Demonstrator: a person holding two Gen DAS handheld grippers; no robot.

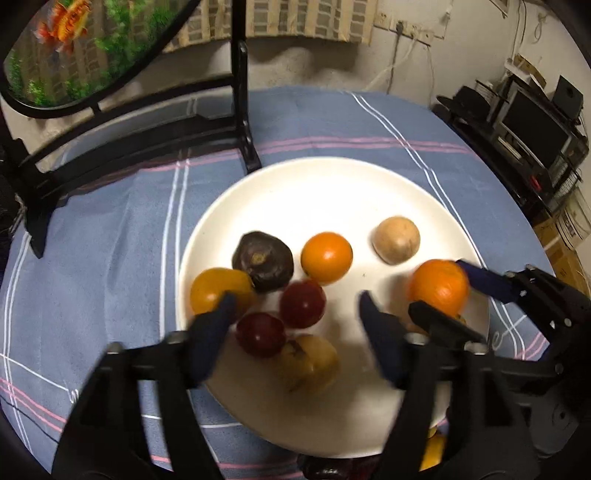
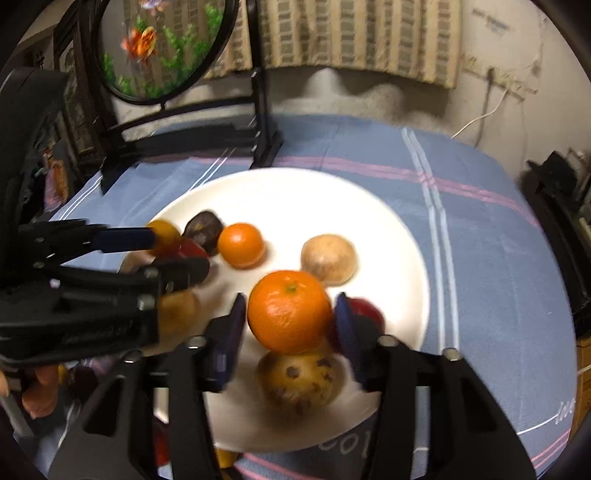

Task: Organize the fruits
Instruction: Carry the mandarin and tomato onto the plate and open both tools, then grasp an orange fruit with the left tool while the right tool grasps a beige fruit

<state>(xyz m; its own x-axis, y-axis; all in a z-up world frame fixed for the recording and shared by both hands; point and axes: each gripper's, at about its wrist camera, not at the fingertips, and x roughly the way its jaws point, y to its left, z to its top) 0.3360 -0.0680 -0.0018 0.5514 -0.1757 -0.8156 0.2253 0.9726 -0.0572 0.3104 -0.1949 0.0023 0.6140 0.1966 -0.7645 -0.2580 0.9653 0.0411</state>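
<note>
Nearest the right wrist camera, the right tool (image 2: 290, 326) has its blue pads to either side of a tangerine (image 2: 289, 311); a thin gap shows on each side, so the jaws stand apart and do not press it. The tangerine sits over a spotted brown fruit (image 2: 298, 380) at the near rim of the white plate (image 2: 332, 199).

The left tool (image 1: 295, 325) is spread wide over two red fruits (image 1: 302, 303), gripping nothing. Around them on the plate lie a yellow fruit (image 1: 216, 288), a dark purple fruit (image 1: 263, 260), a second orange (image 1: 326, 257) and a pale tan fruit (image 1: 396, 240).

The plate rests on a tabletop covered with a blue cloth (image 2: 480, 229) crossed by pink and white stripes. Beyond stands a black wooden stand (image 1: 242, 110) carrying a round goldfish panel (image 2: 162, 48). Behind are a striped curtain (image 2: 354, 33), a rough white wall with cables and, at the far right, a dark shelf of electronics (image 1: 532, 129).
</note>
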